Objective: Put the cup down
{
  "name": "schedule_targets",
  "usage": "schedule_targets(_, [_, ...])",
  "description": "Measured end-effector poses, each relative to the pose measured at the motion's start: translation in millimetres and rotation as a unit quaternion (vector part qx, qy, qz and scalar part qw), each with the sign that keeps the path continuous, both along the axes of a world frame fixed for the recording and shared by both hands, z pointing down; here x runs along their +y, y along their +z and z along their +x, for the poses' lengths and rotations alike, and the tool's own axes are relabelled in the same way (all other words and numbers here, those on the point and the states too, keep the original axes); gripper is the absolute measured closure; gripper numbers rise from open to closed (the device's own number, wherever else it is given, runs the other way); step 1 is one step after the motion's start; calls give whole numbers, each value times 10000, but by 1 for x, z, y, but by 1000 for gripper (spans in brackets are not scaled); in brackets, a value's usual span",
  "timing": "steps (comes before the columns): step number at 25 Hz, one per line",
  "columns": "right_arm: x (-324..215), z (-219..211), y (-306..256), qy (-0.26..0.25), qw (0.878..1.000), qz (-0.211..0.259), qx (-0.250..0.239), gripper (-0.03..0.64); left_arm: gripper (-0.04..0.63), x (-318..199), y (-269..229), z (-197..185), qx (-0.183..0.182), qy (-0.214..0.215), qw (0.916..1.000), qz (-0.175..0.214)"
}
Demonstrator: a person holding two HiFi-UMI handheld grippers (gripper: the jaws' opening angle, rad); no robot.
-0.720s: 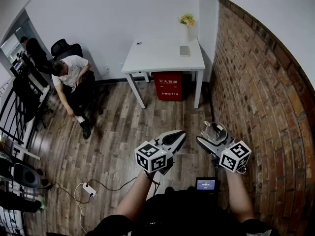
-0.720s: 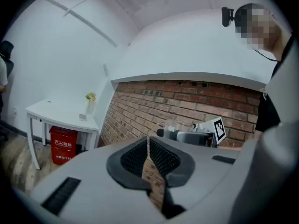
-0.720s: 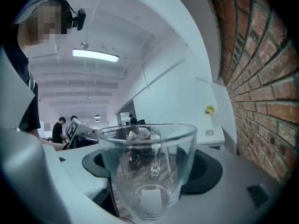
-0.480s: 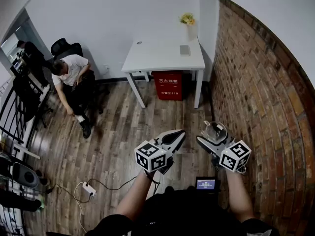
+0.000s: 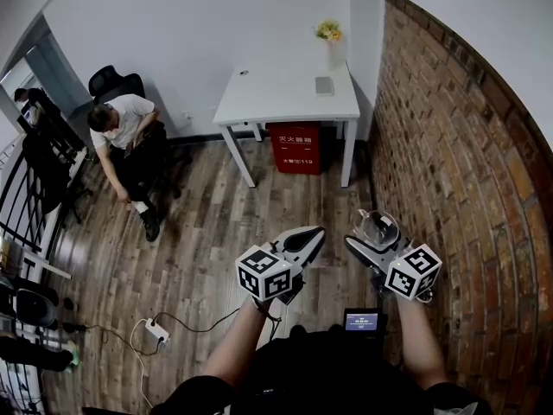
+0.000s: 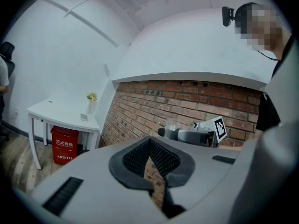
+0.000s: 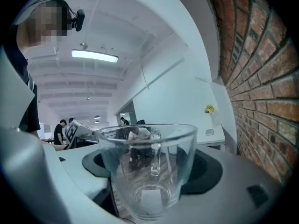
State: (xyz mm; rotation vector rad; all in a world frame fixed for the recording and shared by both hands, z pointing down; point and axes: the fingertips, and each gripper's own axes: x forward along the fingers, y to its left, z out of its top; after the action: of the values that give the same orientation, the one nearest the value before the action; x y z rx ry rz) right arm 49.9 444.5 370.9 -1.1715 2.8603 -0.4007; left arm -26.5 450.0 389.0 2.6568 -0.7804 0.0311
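Right hand-held gripper [image 5: 373,234] sits at the lower right of the head view, jaws spread wide and clamped on a clear glass cup [image 7: 147,162]. The cup is upright and up in the air over the wooden floor [image 5: 207,232], close to the brick wall [image 5: 449,145]. Left hand-held gripper [image 5: 313,236] is just beside it at lower centre, jaws pressed together with nothing between them. The white desk [image 5: 276,102] stands well apart at upper centre, with a red box [image 5: 297,150] underneath.
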Motion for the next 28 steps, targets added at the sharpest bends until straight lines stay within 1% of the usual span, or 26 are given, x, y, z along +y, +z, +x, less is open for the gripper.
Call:
schedule_targets(4, [2,1,4,-4,10000,-53,-21,204,588,3,3,3,-96,63,9999,21])
schedule_targets(13, [5,0,7,32,9999,-92,48,203,588,7,7,1,-165,99,9998,17])
schedule_targets(28, [8,3,9,46,9999,-124,-3,202,588,11,10,4,-165,123,9998,-18])
